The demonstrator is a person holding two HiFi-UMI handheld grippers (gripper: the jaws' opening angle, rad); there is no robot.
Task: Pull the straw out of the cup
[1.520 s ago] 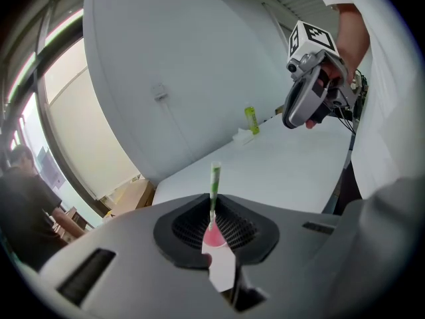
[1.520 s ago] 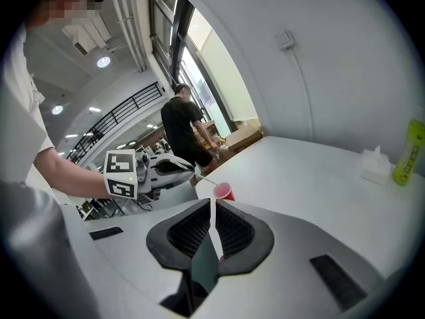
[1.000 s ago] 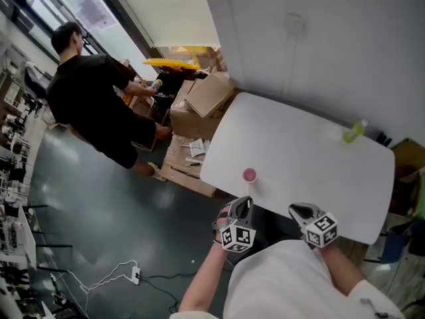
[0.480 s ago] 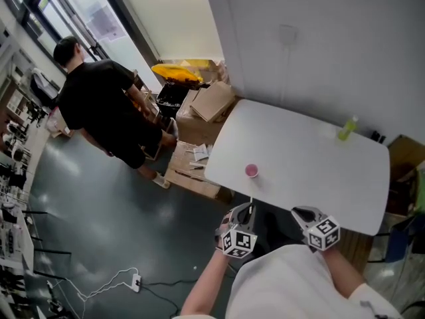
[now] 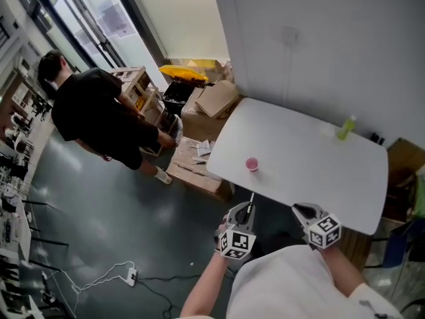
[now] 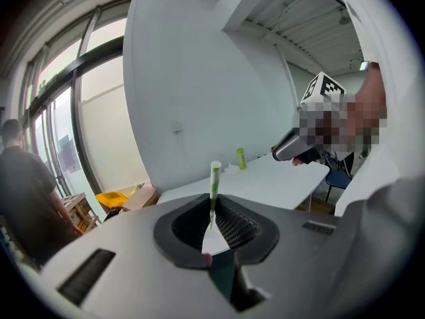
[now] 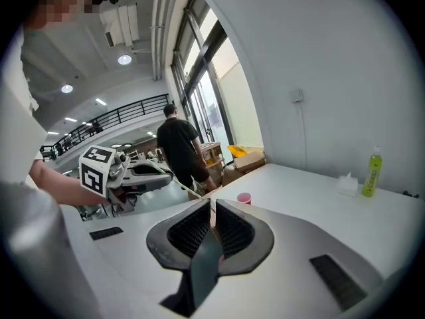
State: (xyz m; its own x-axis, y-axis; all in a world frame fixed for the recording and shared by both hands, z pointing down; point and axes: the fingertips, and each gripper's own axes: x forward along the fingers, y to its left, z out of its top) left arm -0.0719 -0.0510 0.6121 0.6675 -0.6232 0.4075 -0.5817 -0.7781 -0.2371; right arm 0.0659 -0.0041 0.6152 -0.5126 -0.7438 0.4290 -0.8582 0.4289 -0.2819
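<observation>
While scanning the head view, found the straw (image 5: 250, 199) pinched in the left gripper (image 5: 244, 211), off the near edge of the white table (image 5: 312, 171) and well apart from the pink cup (image 5: 252, 164). Confirmed in the left gripper view: claw closed on the straw's lower end, with the green-and-white stem standing upright between the pads and rising above them. Checked the cup from the right gripper view too: upright, mouth open, no straw in it, alone toward the table's near left edge. Read the right gripper (image 5: 300, 211) as closed, or all but, on nothing, with only a thin slit between its pads; placed it just to the right of the left one, also short of the table's near edge. Noted a green bottle (image 5: 344, 129) at the far right by the wall, and a person in black (image 5: 99, 111) at far left beside cardboard boxes (image 5: 216, 98); no part of the job. Judged the pull itself as finished: straw out, cup standing, no spill to be seen. For the next move, would expect only a tidy end: carry the straw back over the table, lay it on a bare patch away from the cup, then ease the left jaws apart. Should mind the thin stem bending or slipping in the pinch, and steer clear of the light cup.
</observation>
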